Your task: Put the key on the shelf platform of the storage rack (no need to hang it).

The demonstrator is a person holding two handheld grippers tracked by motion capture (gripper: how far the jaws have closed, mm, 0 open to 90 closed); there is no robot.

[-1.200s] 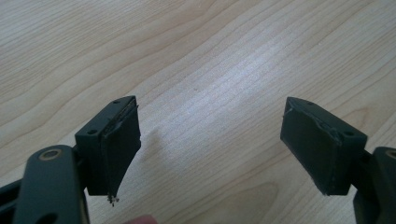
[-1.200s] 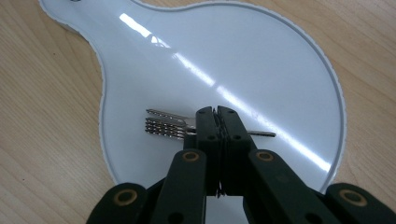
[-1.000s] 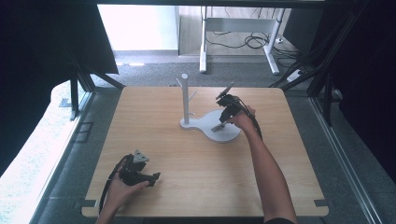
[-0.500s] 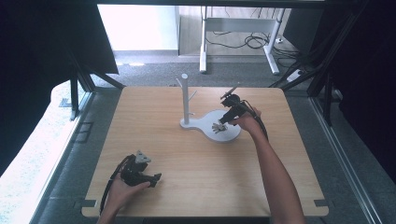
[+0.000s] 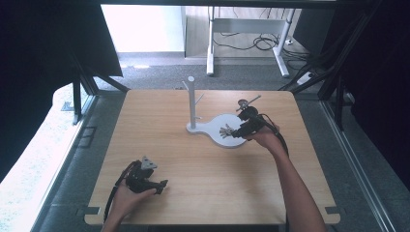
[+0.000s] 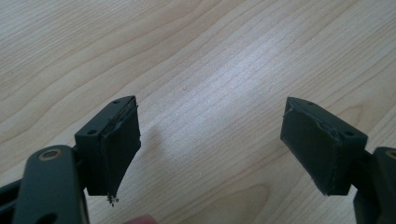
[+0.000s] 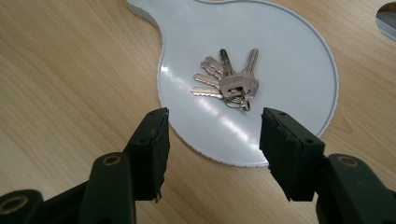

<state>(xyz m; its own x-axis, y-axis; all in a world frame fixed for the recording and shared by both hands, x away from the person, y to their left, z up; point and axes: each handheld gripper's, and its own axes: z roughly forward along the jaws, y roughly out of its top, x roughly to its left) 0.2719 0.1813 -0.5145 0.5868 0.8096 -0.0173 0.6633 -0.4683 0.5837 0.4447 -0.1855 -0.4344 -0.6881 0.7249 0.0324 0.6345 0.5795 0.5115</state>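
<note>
Tabletop point(image 5: 193, 164): pale wood.
Stand point(image 5: 223, 129): white, round base and upright post, far centre.
Right gripper point(image 7: 212, 140): fingers wide, just before the keys.
Left gripper point(image 6: 210, 135): fingers wide, over bare wood.
Keys point(image 7: 229, 81): fanned on the base.

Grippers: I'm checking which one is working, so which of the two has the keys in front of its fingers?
The right gripper, open over the white stand base facing the keys. The left gripper faces bare wood.

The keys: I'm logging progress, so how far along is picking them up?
Done: the right claw is open and lined up just short of the keys, which lie on the white stand base. In hand: nothing. Left: closing on them and lifting. The left claw rests open over bare table.
</note>
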